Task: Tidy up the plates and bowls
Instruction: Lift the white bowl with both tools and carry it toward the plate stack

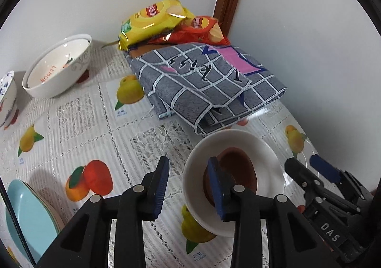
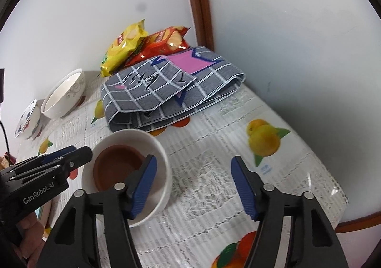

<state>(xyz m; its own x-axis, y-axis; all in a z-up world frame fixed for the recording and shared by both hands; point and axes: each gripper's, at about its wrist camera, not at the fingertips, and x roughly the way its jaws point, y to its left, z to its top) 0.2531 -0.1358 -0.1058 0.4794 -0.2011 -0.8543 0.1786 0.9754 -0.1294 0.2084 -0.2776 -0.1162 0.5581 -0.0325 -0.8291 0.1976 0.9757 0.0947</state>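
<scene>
A white bowl [image 1: 266, 149] [image 2: 164, 156] with a small brown dish [image 1: 240, 168] [image 2: 114, 165] inside stands on the fruit-print tablecloth. My left gripper [image 1: 189, 184] is open, its right finger over the bowl's near-left rim. My right gripper [image 2: 194, 187] is open, its left finger at the bowl's right rim; it also shows in the left wrist view [image 1: 307, 168]. A large white bowl [image 1: 59, 68] [image 2: 64, 94] leans at the back wall, a blue-patterned bowl [image 1: 7, 98] [image 2: 28, 118] beside it. Light blue plates [image 1: 31, 215] lie near left.
A folded grey checked cloth [image 1: 207, 82] [image 2: 166, 91] lies behind the white bowl, with yellow [image 1: 152, 20] [image 2: 123, 46] and red snack bags [image 1: 202, 29] [image 2: 164, 41] in the corner. Walls close the back and right. The table's right edge [image 2: 357, 220] is close.
</scene>
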